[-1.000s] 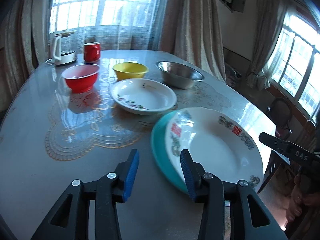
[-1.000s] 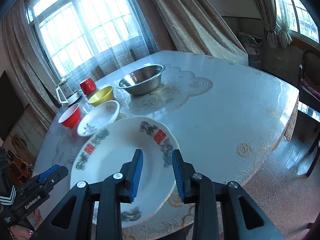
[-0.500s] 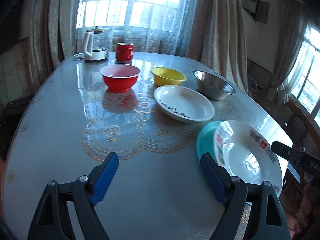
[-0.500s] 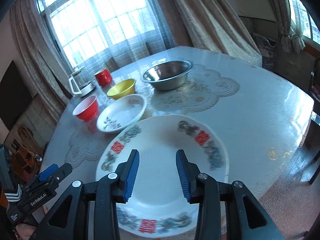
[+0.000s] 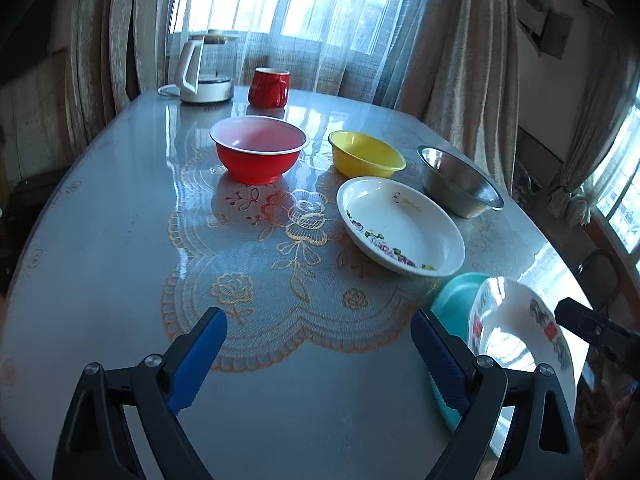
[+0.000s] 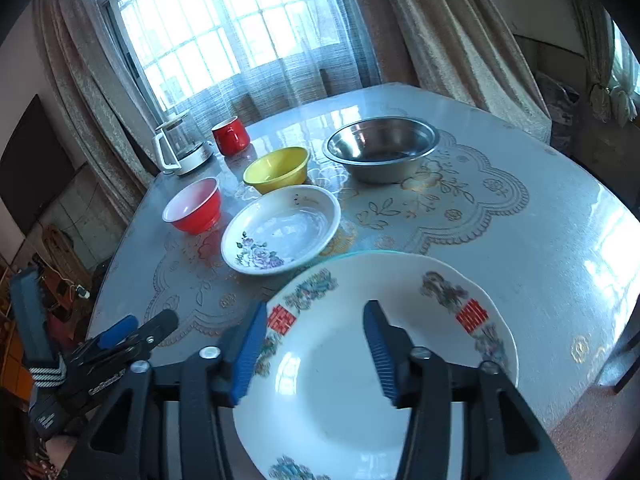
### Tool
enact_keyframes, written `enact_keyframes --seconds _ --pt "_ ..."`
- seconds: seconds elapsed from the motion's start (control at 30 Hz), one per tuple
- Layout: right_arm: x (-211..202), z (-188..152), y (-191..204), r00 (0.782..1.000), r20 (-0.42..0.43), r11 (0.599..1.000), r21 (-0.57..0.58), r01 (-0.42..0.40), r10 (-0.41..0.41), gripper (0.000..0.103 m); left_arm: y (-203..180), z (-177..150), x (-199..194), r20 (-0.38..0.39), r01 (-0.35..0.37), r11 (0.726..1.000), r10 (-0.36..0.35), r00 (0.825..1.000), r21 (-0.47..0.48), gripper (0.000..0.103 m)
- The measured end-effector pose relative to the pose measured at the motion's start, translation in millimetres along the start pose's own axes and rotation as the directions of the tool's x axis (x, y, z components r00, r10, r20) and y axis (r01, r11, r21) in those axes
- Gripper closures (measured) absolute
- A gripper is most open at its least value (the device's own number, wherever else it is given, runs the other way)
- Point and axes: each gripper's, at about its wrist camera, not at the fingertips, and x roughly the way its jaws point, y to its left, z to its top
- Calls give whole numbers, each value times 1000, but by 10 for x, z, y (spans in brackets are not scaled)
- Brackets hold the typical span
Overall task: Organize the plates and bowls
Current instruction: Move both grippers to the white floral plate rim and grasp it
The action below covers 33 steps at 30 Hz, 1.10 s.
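White round plate with red and blue motifs (image 6: 344,364) stacked on teal plate (image 5: 454,304) at near counter (image 5: 120,240) edge. Left gripper (image 5: 320,356) wide, empty. Right gripper (image 6: 314,350) just been opening, half-spread above plate, not gripping.

Left hand-held gripper (image 5: 318,360): black plastic frame, silver screws at pivots, blue ribbed pads (image 5: 198,364). Right hand-held gripper (image 6: 314,354): same build. Left unit's side carries white lettering, partly legible; a black-and-white striped band sits behind it.
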Motion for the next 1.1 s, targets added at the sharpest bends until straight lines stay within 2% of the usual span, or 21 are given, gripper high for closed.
enact_keyframes --seconds 0.33,0.5,0.63,0.8,0.97,1.1 --pt "201 163 -16 1000 -26 1000 1 12 -12 47 -34 247 298 -2 24 999 -24 1000 -33 7" --pt "252 240 -15 999 -33 1000 -3 19 -19 47 39 431 538 15 36 993 -35 999 -111 7" --pt "300 332 -74 999 -37 999 29 26 -25 47 64 576 731 -7 42 988 -44 999 -151 7" --pt "455 494 -160 997 -62 996 75 43 -38 47 -27 615 847 -11 101 991 -102 995 -87 7" --pt "671 713 -264 995 -97 990 136 31 -18 47 -25 592 886 -25 164 986 -165 986 -44 7" --pt "935 863 -322 991 -134 984 179 9 15 47 -45 567 903 -14 154 988 -154 988 4 7"
